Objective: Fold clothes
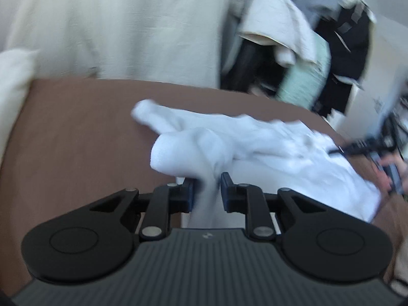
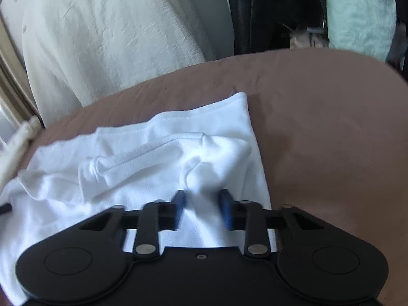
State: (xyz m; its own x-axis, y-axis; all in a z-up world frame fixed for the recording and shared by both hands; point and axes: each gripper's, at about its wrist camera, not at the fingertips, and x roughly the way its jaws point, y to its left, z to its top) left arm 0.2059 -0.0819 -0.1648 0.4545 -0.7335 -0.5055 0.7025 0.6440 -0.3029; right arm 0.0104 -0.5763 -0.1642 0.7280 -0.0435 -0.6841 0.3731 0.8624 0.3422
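Note:
A white garment (image 1: pixel 267 148) lies crumpled on a brown sheet (image 1: pixel 76 140). In the left wrist view my left gripper (image 1: pixel 207 191) is shut on a bunched fold at the garment's near edge, with cloth pinched between the blue pads. In the right wrist view the same white garment (image 2: pixel 142 153) is spread to the left with a hemmed edge toward the back. My right gripper (image 2: pixel 202 205) is shut on a raised fold near its right edge. The right gripper (image 1: pixel 357 148) and the hand holding it also show at the right of the left wrist view.
Cream fabric (image 1: pixel 114 25) hangs behind the brown sheet (image 2: pixel 331 140). At the back right a dark chair is heaped with clothes (image 1: pixel 306 51), among them a mint-green piece (image 2: pixel 357 12). A pale cushion (image 1: pixel 12 76) sits at the left edge.

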